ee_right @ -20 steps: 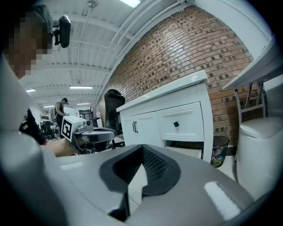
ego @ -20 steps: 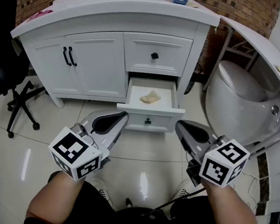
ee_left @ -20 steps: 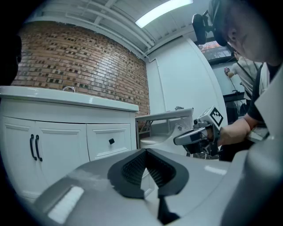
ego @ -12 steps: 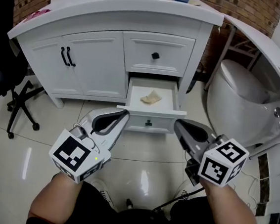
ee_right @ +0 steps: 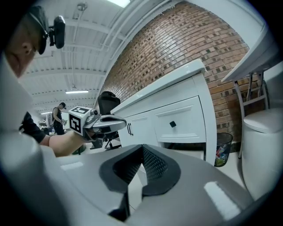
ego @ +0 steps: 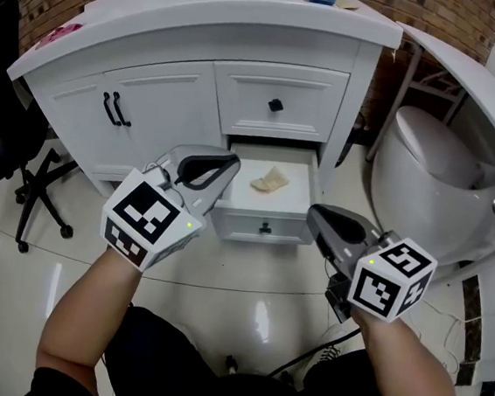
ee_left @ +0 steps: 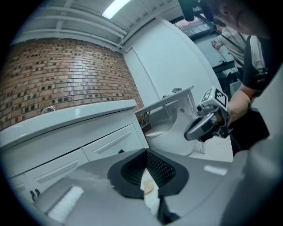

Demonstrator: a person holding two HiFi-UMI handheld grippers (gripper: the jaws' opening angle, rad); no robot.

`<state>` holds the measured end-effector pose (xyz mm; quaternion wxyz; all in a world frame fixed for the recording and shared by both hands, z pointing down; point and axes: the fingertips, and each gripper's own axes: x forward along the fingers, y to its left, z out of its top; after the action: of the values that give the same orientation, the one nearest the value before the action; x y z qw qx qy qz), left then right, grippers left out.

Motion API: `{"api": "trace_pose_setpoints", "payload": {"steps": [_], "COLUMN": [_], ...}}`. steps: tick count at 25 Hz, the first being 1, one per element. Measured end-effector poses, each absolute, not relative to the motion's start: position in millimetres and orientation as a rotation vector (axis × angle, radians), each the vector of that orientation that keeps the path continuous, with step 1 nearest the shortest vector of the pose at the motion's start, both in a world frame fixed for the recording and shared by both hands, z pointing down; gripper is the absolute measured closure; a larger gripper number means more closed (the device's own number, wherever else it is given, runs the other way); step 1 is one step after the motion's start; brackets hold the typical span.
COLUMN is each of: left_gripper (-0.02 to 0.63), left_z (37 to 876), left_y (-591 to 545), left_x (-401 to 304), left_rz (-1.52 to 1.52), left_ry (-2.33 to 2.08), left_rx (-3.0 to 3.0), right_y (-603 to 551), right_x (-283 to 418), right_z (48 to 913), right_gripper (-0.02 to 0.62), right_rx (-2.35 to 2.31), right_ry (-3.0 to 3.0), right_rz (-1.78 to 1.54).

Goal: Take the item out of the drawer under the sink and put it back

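- Head view: the drawer [ego: 263, 214] under the sink is open at 12 o'clock, and a crumpled beige item [ego: 269, 180] lies inside it. My left claw [ego: 232, 161] is at the drawer's 9 o'clock, tips together and empty. My right claw [ego: 313, 215] is at its 4 o'clock, tips also together.
- Left gripper view: tips meet, nothing clamped. The item shows in the hollow below them.
- Right gripper view: tips meet, empty. The left claw is at 9 o'clock.

Left gripper [ego: 232, 159] higher and forward, right gripper [ego: 314, 214] lower, both jaws together.
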<state>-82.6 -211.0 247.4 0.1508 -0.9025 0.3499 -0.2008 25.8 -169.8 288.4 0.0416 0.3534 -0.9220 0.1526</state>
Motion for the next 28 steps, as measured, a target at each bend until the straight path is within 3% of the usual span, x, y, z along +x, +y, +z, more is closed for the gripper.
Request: {"api": "trace_pose_setpoints", "payload": {"steps": [28], "left_gripper": [0.538], "left_z": [508.2], "left_y": [-372.4], "left_x": [-30.1], "left_rz": [-1.522], "left_ry": [0.401], "left_rx": [-2.47], "right_y": [-230.5], "right_x": [39.0], "right_z": [333.1], "right_gripper": [0.592], "right_rx": [1.055], "right_ry": [-2.74], "right_rz": [0.573]}}
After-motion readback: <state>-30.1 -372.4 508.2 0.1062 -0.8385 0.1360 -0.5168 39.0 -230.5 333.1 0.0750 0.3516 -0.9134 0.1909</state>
